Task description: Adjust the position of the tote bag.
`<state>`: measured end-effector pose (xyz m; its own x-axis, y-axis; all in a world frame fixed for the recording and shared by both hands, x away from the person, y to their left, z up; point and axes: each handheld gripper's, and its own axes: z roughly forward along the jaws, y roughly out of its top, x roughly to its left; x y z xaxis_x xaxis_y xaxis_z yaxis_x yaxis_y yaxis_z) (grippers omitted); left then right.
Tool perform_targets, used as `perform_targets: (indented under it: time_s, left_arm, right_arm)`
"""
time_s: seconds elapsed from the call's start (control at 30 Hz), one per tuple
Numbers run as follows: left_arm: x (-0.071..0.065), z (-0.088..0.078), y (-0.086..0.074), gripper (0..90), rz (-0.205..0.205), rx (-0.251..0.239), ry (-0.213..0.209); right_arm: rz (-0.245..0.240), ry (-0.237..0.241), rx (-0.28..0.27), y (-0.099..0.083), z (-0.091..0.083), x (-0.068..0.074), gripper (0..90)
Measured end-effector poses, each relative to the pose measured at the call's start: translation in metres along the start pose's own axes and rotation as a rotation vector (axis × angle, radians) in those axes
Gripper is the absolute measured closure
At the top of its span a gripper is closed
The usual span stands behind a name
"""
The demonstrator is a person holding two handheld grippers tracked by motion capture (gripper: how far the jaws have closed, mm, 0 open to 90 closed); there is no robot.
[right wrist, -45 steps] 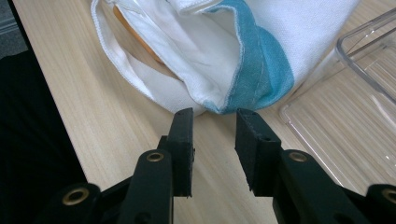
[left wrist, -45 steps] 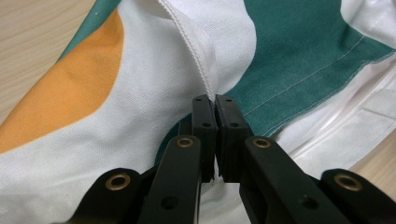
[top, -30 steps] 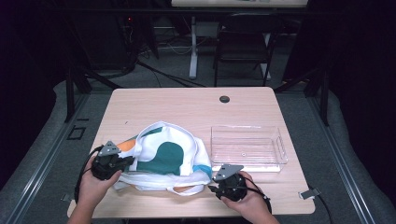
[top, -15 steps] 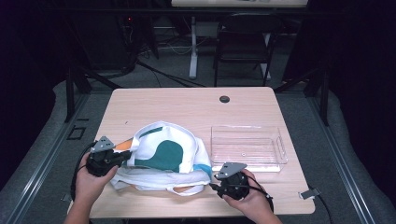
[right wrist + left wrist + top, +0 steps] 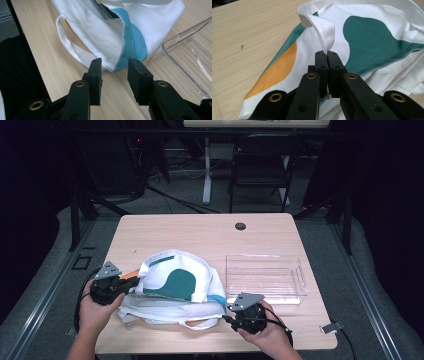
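I am looking down on the wooden surface (image 5: 200, 227), which carries everything here. The biggest thing on it is the tote bag (image 5: 175, 287), white cloth with teal, orange and blue patches, lying crumpled toward the near edge, left of the middle, with its handle loops trailing toward the near edge. Just beside the bag, toward the right edge, stands the clear plastic tray (image 5: 265, 277), close to the cloth but, as far as I can tell, not under it. A small dark round grommet (image 5: 240, 226) sits near the far edge.

My left gripper (image 5: 107, 287) is at the bag's left side, near the left edge. In the left gripper view its fingers (image 5: 322, 65) are pressed together on a white hemmed fold of the tote bag (image 5: 362, 37), which rises in a small peak right above them (a firm pinch, no gap showing).

My right gripper (image 5: 247, 312) sits by the near edge, at the bag's right corner and just in front of the tray. In the right gripper view its fingers (image 5: 96, 72) stand partly apart, with the blue-edged corner of the bag just ahead of the gap, not pinched; the surface shows bare between them.
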<state>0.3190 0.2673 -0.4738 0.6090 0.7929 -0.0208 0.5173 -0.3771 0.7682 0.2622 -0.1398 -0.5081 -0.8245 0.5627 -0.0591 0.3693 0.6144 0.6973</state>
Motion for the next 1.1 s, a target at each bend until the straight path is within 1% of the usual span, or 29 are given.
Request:
perform_targets:
  time_s: [0.17, 0.33, 0.43, 0.5, 0.57, 0.67, 0.73, 0.77, 0.87, 0.9, 0.93, 1.07, 1.1]
  left_arm:
    - [0.001, -0.002, 0.002, 88.1, -0.001, -0.008, 0.001]
    - [0.001, -0.001, 0.006, 88.1, 0.008, -0.006, 0.008]
    - [0.002, -0.001, 0.006, 88.1, 0.005, -0.008, 0.008]
    - [0.002, -0.002, 0.007, 88.1, 0.001, -0.011, 0.008]
    - [0.003, -0.002, 0.008, 88.1, 0.001, -0.014, 0.008]
    - [0.004, -0.003, 0.009, 88.1, 0.003, -0.017, 0.007]
    - [0.004, -0.003, 0.009, 88.1, 0.003, -0.017, 0.008]
    - [0.004, -0.003, 0.009, 88.1, 0.004, -0.017, 0.007]
    - [0.004, -0.003, 0.009, 88.1, 0.002, -0.017, 0.009]
    - [0.005, -0.003, 0.009, 88.1, 0.004, -0.017, 0.009]
    - [0.005, -0.003, 0.009, 88.1, 0.004, -0.017, 0.01]
    - [0.004, -0.003, 0.01, 88.1, 0.002, -0.018, 0.011]
    - [0.004, -0.003, 0.01, 88.1, 0.002, -0.018, 0.011]
  right_arm:
    - [-0.005, 0.008, -0.011, 0.004, -0.002, 0.0, 64.7]
    - [-0.021, 0.014, -0.007, 0.014, -0.003, 0.002, 65.2]
    - [-0.026, 0.019, -0.009, 0.017, -0.003, 0.003, 65.4]
    - [-0.038, 0.021, 0.001, 0.021, -0.003, 0.003, 65.8]
    - [-0.035, 0.017, -0.009, 0.024, -0.004, 0.003, 66.1]
    - [-0.037, 0.042, -0.013, 0.03, -0.006, 0.002, 66.3]
    - [-0.034, 0.05, -0.011, 0.031, -0.006, 0.001, 66.3]
    - [-0.045, 0.049, 0.001, 0.037, -0.006, 0.001, 66.3]
    - [-0.052, 0.056, 0.003, 0.041, -0.006, 0.001, 66.3]
    - [-0.047, 0.069, -0.01, 0.047, -0.005, 0.001, 66.5]
    - [-0.043, 0.077, -0.013, 0.049, -0.005, 0.001, 66.3]
    - [-0.065, 0.091, -0.013, 0.061, -0.002, 0.002, 64.6]
    - [-0.065, 0.091, -0.013, 0.061, -0.002, 0.002, 64.6]
